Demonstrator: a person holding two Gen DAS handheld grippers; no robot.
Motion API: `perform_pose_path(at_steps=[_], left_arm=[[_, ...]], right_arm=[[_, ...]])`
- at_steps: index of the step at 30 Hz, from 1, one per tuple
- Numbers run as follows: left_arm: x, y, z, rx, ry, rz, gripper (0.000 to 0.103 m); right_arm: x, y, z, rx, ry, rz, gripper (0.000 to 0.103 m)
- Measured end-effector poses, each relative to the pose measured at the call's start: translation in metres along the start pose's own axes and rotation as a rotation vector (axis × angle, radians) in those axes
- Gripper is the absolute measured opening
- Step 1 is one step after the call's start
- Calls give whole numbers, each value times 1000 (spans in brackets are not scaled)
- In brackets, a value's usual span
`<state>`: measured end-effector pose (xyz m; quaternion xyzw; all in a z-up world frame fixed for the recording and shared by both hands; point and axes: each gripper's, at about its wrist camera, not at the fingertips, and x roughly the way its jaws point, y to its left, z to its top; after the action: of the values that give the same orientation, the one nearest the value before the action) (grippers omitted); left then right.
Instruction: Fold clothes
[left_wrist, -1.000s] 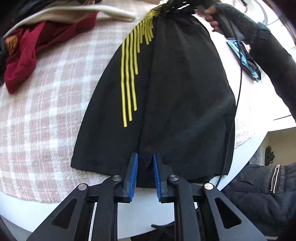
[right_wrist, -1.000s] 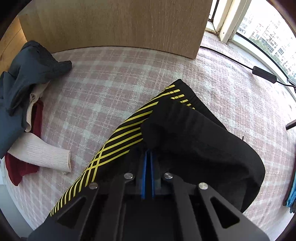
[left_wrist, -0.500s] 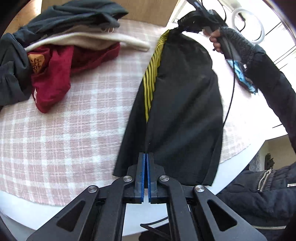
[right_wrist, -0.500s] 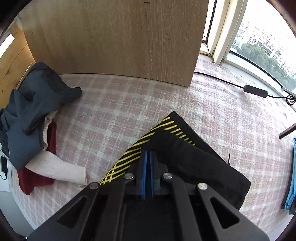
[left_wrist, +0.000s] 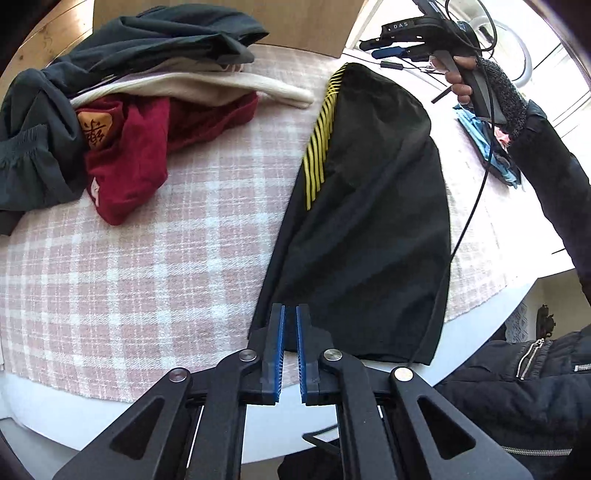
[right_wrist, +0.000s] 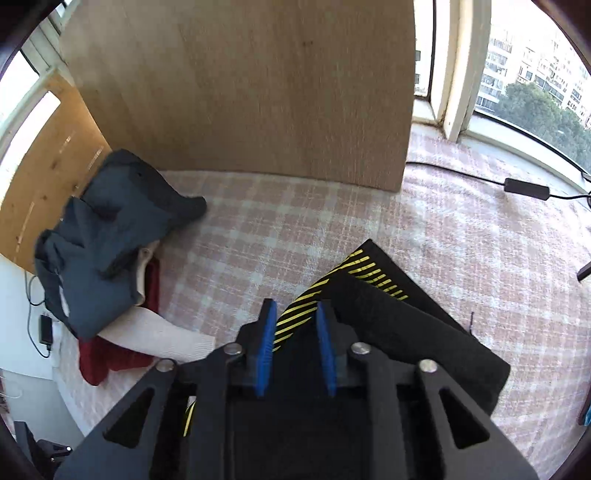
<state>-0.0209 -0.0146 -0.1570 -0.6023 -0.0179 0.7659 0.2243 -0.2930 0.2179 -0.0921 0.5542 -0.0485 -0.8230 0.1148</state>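
The black garment with thin yellow stripes (left_wrist: 369, 206) lies folded lengthwise on the pink-and-white checked tablecloth (left_wrist: 177, 266), its near hem reaching to the rounded table edge. Only the left wrist view shows the whole length of it, and also the person's right hand (left_wrist: 460, 79), in a grey knitted cuff, gripping the handle of the right gripper (left_wrist: 391, 44) above the far end of the garment. The right wrist view gives what the other cannot — the far corner of the garment (right_wrist: 373, 291), where one layer lies over another and the yellow stripes cross, the tall wooden board (right_wrist: 243, 85) standing behind the table, and the window with buildings outside. Both views show the pile of other clothes (left_wrist: 122, 110) — dark grey, cream and dark red — lying well apart from the garment. The left gripper (left_wrist: 290, 317) sits low at the near hem, its blue pads (left_wrist: 279, 347) a narrow gap apart and gripping nothing. The right gripper (right_wrist: 295, 314) is raised above the cloth with its jaws spread wider, and the striped fabric is seen between them below.
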Motion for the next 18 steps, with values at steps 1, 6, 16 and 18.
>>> perform_pose_path(at_steps=[1,6,16,18], left_arm=[[8,-6,5,16,9,-6,5],[53,-23,14,60,89,-23,5],[77,-22,12,93,149,-36,5],[77,-21,13,95,148,-41,5]], right_arm=[[-12,-3,0,5,-15,9,34],[14,-2,-4,55,107,-22,35],[45,12,-14,109,135,-44,32],[31,-9,4,160,89,-74,31]])
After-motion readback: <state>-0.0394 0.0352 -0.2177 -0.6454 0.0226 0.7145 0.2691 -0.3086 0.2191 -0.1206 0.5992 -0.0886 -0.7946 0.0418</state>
